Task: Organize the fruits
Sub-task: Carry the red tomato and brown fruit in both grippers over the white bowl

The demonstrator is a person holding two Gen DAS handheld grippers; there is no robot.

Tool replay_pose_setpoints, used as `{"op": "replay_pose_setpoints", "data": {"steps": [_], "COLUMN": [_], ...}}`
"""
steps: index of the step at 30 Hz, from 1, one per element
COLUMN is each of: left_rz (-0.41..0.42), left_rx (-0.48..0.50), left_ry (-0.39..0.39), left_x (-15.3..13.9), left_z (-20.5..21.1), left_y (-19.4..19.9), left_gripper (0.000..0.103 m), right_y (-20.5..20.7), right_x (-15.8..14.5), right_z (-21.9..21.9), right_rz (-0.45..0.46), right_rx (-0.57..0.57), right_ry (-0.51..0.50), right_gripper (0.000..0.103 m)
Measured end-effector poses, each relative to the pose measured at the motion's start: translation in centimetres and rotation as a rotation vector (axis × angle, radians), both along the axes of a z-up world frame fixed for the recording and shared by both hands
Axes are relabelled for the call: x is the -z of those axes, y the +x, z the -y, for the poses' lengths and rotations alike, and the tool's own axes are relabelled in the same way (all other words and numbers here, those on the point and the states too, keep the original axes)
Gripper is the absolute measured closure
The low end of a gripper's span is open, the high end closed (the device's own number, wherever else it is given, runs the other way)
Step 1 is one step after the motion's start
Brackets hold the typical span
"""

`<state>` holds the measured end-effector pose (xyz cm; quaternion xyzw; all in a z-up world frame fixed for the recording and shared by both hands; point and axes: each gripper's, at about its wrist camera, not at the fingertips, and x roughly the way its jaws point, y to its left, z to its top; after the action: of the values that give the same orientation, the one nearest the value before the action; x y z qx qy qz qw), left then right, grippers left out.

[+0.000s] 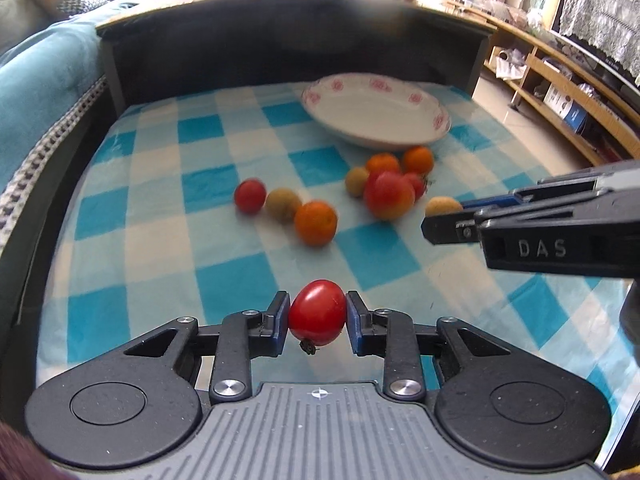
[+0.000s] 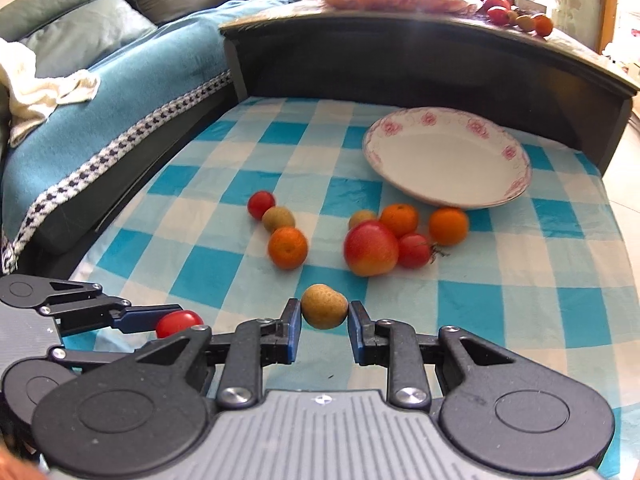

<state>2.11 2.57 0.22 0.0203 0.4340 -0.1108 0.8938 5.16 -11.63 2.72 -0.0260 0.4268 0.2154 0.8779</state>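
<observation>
My left gripper (image 1: 317, 314) is shut on a red cherry tomato (image 1: 317, 312), held above the checked cloth; it also shows in the right wrist view (image 2: 176, 322). My right gripper (image 2: 324, 314) is shut on a tan longan (image 2: 324, 306), seen also in the left wrist view (image 1: 442, 206). A white plate with pink flowers (image 2: 448, 156) sits empty at the back right. On the cloth lie a red-yellow apple (image 2: 371, 248), three oranges (image 2: 287, 248), cherry tomatoes (image 2: 261, 204) and longans (image 2: 279, 219).
The blue-and-white checked cloth (image 2: 200, 272) covers the table. A dark raised ledge (image 2: 400, 60) with more fruit on top runs along the back. A sofa with a teal blanket (image 2: 100, 112) lies to the left. Wooden shelves (image 1: 560, 92) stand to the right.
</observation>
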Motion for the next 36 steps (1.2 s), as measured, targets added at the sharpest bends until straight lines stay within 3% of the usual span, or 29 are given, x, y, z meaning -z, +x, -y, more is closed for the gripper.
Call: {"op": "replay_pose_setpoints", "data": {"steps": [8, 16, 25, 36], "left_rz": [0.050, 0.076, 0.064, 0.039], "left_rx": [0.025, 0.053, 0.061, 0.061], "left_ry": [-0.057, -0.058, -0.037, -0.024], "left_x": [-1.9, -2.4, -1.2, 0.3], "left_z": [2.0, 4.5, 6.2, 6.8], "left_y": [4.9, 10.4, 14.9, 17.4], "left_gripper": [0.066, 0.066, 0.066, 0.066], "right_y": [3.1, 7.4, 12.3, 15.4], "right_x": [-0.7, -1.5, -0.5, 1.9], "right_z": [2.2, 3.9, 4.8, 5.3], "right_rz": [0.005, 0.035, 0.030, -0.006], "right_rx": [0.072, 0.117, 0.134, 0.146], "right_ry": [0.006, -0.003, -0.026, -0.038], "right_gripper": [0.075, 0.075, 0.075, 0.075]}}
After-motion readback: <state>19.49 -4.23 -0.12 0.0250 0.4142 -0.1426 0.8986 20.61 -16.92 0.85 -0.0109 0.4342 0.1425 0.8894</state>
